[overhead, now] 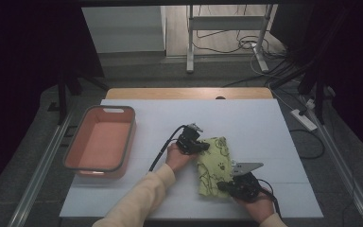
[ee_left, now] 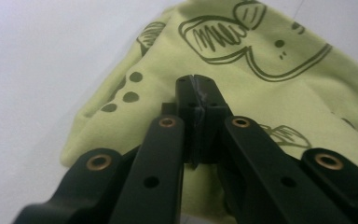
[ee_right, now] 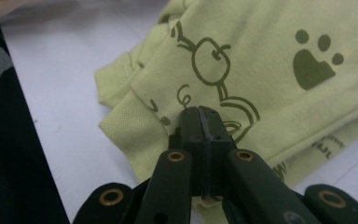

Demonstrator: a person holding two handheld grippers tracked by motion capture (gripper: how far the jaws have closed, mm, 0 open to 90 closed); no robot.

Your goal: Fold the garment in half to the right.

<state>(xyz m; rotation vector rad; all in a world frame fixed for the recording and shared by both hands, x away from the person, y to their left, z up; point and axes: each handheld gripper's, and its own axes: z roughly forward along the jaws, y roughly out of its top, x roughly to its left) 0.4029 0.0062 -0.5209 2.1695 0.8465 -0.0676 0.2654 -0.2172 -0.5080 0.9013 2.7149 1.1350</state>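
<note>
Nearest the camera in the high view, the right gripper [overhead: 227,185] sits low over the white surface [overhead: 264,132], gripped by the person's right hand [overhead: 257,208], its grey three-cornered plate catching the light. Its own view shows the black fingers [ee_right: 204,135] pressed flat together, pads meeting, tips resting on the near corner of the folded yellow-green cloth garment with dark cartoon drawings and paw prints [ee_right: 261,70]. Whether a layer of fabric is nipped between them, I cannot tell; the cloth bunches right under the tips.

A little farther out, the garment [overhead: 213,165] lies in a rumpled fold near the middle of the surface, between the two grippers, lying flat.

At its far left corner comes the left gripper [overhead: 203,147], held in the left hand [overhead: 177,157] at the end of a pale cream sleeve [overhead: 142,198], cable trailing behind. In the left gripper view those fingers [ee_left: 198,100] are also together, tips over the printed cloth [ee_left: 261,93].

Farther left, well apart from the garment, sits a salmon-pink rectangular plastic tub with a grey rim [overhead: 75,142].
</note>
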